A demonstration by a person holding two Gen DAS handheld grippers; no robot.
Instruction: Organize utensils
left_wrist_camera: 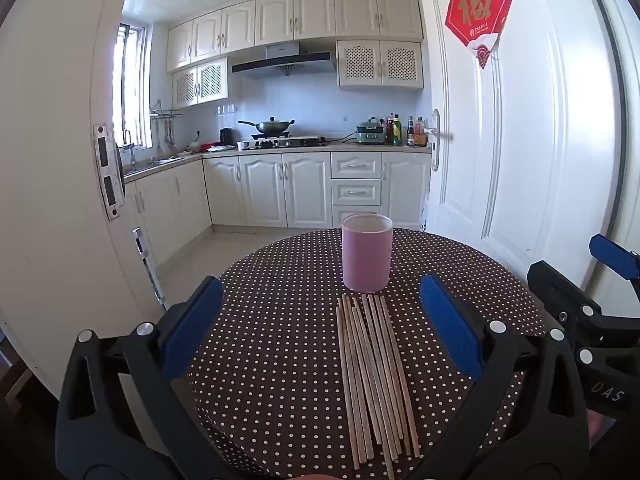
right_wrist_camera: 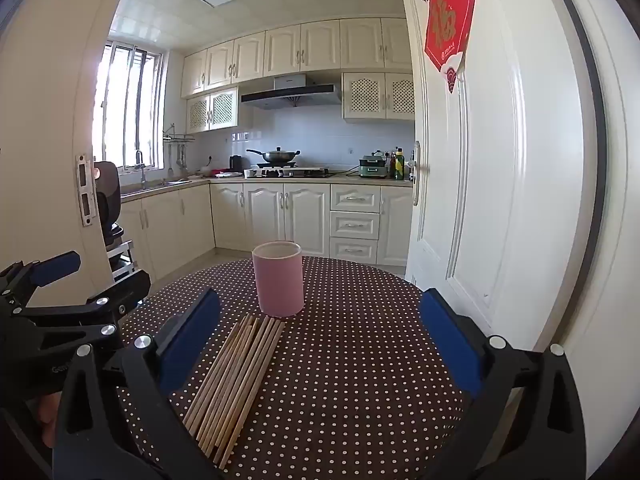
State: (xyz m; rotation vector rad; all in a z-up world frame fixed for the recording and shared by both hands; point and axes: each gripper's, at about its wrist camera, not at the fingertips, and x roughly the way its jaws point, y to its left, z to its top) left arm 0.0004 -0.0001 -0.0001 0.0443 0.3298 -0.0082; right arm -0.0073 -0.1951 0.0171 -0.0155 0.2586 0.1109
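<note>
Round table w/ brown polka-dot cloth [left_wrist_camera: 280, 360] sits in a doorway facing a kitchen. On it, a pink cup [left_wrist_camera: 366, 255] stands upright toward 12 o'clock, and a bundle of wooden chopsticks [left_wrist_camera: 374, 380] lies flat just in front of it, tips nearly at the cup's base, the rest running back toward 6 o'clock. Left gripper [left_wrist_camera: 320, 328] has its jaws spread wide, nothing between the blue pads but cloth & the chopsticks lying below; no pad touches them. Right gripper [right_wrist_camera: 320, 340] is likewise wide apart & empty; in its view the chopsticks [right_wrist_camera: 236, 384] lie slantwise, from approx 12 down to 7 o'clock, close to its left finger, w/ the cup [right_wrist_camera: 278, 278] at 12. Nothing stands between either tool and the sticks. White door [left_wrist_camera: 520, 140] w/ a red paper decoration [left_wrist_camera: 478, 4] is at 2–3 o'clock, close to the table edge. Bkgd: cream cabinets, wok on stove [left_wrist_camera: 273, 125], bottles [left_wrist_camera: 404, 130] on the counter. Left view catches the right gripper at 3 o'clock; right view catches the left gripper at 9 o'clock, plus a dark appliance [right_wrist_camera: 107, 192] by the door frame & more of the window [right_wrist_camera: 128, 108], both mostly hidden from the left cam.
</note>
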